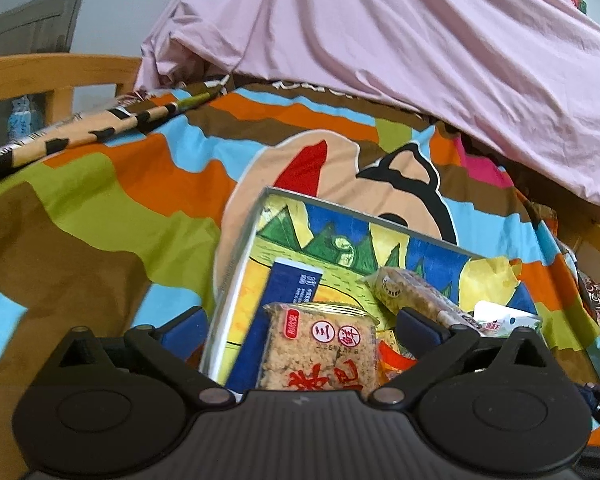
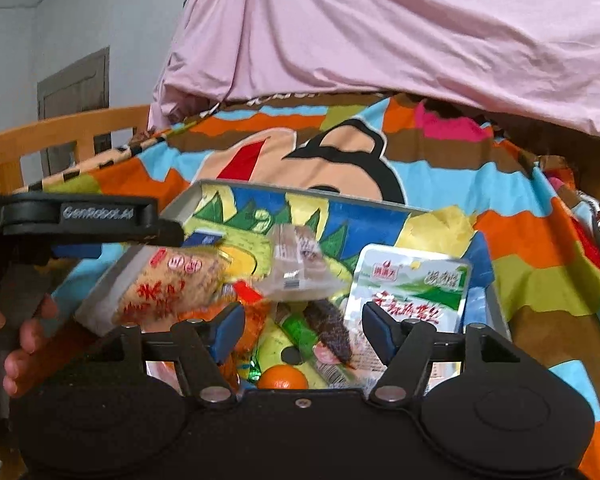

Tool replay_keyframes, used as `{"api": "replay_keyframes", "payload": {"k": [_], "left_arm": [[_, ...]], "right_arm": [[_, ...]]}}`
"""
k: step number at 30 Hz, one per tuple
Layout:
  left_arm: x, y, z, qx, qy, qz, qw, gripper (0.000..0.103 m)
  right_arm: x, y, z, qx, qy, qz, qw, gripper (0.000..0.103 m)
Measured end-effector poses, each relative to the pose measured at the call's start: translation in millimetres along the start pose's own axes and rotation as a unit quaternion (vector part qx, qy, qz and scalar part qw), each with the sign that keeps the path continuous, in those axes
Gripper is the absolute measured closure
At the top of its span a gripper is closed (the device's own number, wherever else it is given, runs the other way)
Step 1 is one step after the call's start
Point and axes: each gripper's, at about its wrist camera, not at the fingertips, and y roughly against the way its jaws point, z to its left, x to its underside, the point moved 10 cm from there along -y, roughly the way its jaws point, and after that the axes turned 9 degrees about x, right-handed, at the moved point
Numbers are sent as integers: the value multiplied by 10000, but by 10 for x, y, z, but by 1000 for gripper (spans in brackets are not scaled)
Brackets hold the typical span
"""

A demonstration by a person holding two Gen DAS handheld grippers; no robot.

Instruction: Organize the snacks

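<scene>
Left wrist view: the left gripper [image 1: 300,330] has its jaws spread wide, a crumbly pork-floss cake [image 1: 320,350] in clear wrap between them, over the printed box [image 1: 236,268] on a striped cartoon bedsheet [image 1: 100,200].

Right wrist view: the right gripper [image 2: 303,330] gapes empty above a glossy white pouch [image 2: 410,284], a dark sausage stick [image 2: 332,332] and 1 orange [image 2: 282,377], unseen from the left.

A clear snack wrapper [image 2: 296,260] over the box [image 2: 172,210] is motion-blurred, its label unreadable. The right tongs' [image 2: 302,334] body hides the box's near end, and the orange [image 2: 282,378] shows only its top.
</scene>
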Motion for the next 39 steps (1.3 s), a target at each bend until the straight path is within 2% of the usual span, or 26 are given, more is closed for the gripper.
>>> {"api": "replay_keyframes", "payload": {"k": [4,7,13,26,33,34,36,39], "left_arm": [[-60,179,-4,-97,-11,-212,9997,1],[-111,349,1,-246,-26,-517,9984,1],[-168,677,-31,-385,-11,-814,9959,1],[-38,1470,-195,-579,-69,-1041,9929,1],[46,1890,-333,-634,-200,-1154,9911,1],[52,1927,-343,-645,-205,-1166,9909,0],[61,1992,-359,-680,-209,-1175,9905,0],[79,2067,-382,-691,-182,-1197,9902,0]], "right_arm": [[-151,172,-60,-25,-185,-229,9996,28],[-260,311,-107,-38,-260,-389,9989,27],[-387,601,-227,-22,-388,-591,9975,24],[-489,1372,-354,-80,-449,-1050,9934,14],[-448,1724,-435,-132,-525,-1115,9923,11],[-437,1766,-448,-141,-537,-1106,9923,10],[-416,1847,-470,-158,-574,-1145,9916,1],[-387,1944,-485,-165,-565,-1163,9915,1]]}}
